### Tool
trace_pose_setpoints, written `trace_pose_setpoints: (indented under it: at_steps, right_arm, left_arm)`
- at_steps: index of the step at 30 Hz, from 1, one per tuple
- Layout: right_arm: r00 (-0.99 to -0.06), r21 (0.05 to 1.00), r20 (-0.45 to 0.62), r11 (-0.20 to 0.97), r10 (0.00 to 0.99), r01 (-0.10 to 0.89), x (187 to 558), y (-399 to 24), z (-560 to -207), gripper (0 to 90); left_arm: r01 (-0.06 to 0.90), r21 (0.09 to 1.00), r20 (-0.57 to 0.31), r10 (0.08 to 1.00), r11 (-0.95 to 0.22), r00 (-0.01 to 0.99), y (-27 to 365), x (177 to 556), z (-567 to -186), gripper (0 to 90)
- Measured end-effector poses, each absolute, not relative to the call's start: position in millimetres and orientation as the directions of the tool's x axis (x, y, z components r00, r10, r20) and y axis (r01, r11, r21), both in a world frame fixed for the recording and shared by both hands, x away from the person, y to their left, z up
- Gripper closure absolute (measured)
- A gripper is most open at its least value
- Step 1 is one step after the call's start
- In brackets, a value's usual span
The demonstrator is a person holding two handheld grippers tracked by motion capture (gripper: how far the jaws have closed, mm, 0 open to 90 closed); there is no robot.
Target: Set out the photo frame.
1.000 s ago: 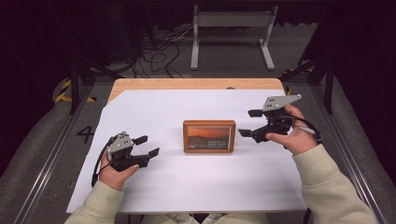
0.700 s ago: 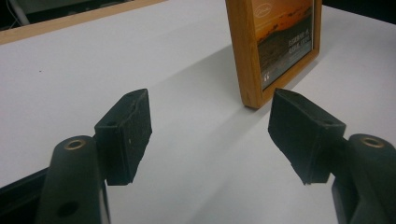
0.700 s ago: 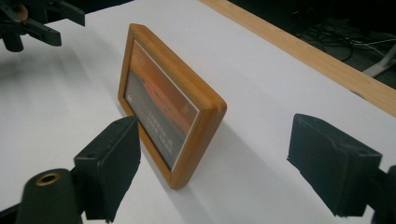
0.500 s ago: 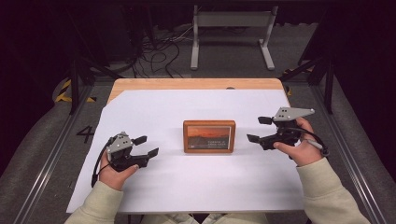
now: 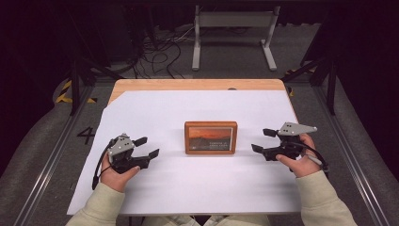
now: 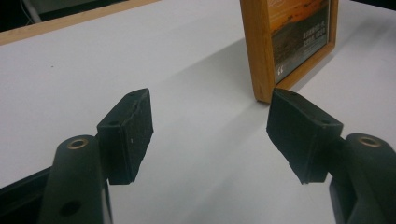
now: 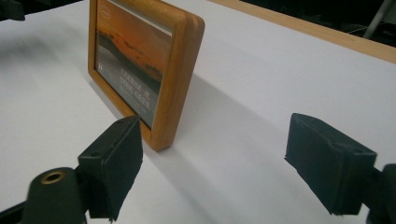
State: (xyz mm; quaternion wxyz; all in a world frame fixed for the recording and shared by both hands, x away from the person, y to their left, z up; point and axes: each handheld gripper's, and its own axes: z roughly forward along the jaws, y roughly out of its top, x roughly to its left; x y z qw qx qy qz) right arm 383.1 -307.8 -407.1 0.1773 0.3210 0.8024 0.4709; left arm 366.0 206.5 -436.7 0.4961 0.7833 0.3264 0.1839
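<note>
— Two grippers sit low near the person: the left gripper (image 5: 147,147) parted and empty, the right gripper (image 5: 263,140) spread wide, holding nothing

— And the picture frame (image 5: 211,137)?

— Farther out, mid-surface (image 5: 155,110), on the white sheet, long axis crosswise, between them. It lies inboard of each gripper; I'd say the right one is nearer, facing its end

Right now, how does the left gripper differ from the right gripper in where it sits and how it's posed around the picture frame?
The left gripper sits left of the wooden picture frame, with a wider gap of white paper between them; the right gripper sits right of the frame and closer to it. The left hand rests low on the paper, while the right hand looks slightly raised. Both grippers are open, empty, and pointed toward the frame.
</note>
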Motion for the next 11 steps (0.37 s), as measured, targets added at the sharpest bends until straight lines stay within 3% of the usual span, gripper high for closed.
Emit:
trace_pose_setpoints:
  at_steps: [3, 11]
  right_arm:
    - [-0.723, 0.865, 0.033, 0.343, 0.690, 0.367, 381, -310, -418, 23.3]
    - [-0.727, 0.860, 0.017, 0.360, 0.687, 0.361, 380, -307, -429, 23.0]
  left_arm:
    - [0.334, 0.897, -0.039, 0.700, -0.290, 0.713, 207, 366, -437, 32.0]
    - [0.335, 0.894, -0.038, 0.695, -0.298, 0.718, 206, 367, -439, 31.9]
